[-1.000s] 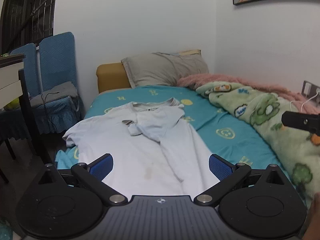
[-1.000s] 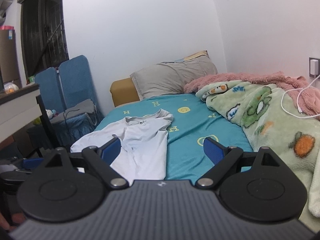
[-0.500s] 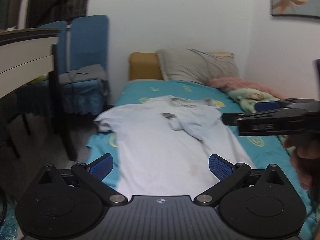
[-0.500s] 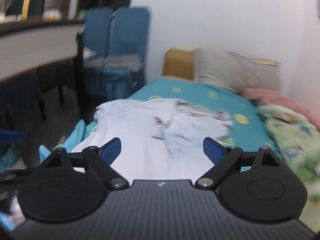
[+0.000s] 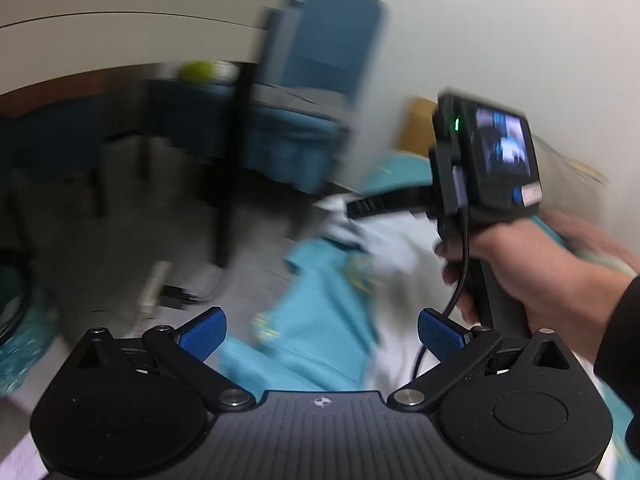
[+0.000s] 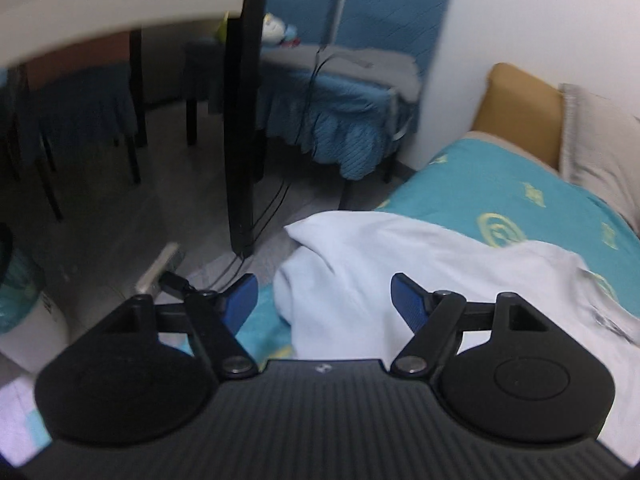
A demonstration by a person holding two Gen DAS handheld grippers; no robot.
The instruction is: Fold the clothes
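- The right tongs (image 6: pixel 324 300) stand open with nothing between the blue pads, hanging just above the near edge of the white shirt (image 6: pixel 420 264).
- The shirt lies spread on the bed (image 6: pixel 500 192), and one rounded corner of it spills over the bed's side toward the floor (image 6: pixel 120 240).
- The left tongs (image 5: pixel 318 330) are also open and hold nothing; the bed's turquoise sheet shows between their pads.
- Just past the left tongs, the person's right hand (image 5: pixel 532 276) grips the handle of the other tool. Its small lit screen (image 5: pixel 506 148) and a green light face the camera, and a black cable hangs down from it. That tool stands between the left camera and most of the shirt.
- From the left wrist the shirt is only a pale blur beside the tool, and everything there is smeared.
- On the floor beside the bed lies a pale power strip (image 6: pixel 160 268) with a black plug and cords running off.
- Past the strip stands a black leg of the table (image 6: pixel 242 120), the table's pale top cut off at the upper edge.
- Farther on, against the wall, are blue-covered chairs (image 6: pixel 352 120) with grey cloth on the seat.
- At the bed's head sit a mustard headboard (image 6: pixel 520 108) and a grey pillow (image 6: pixel 600 140), the pillow cut off at the right.
- A small label on the tool below the screen is too blurred to read.
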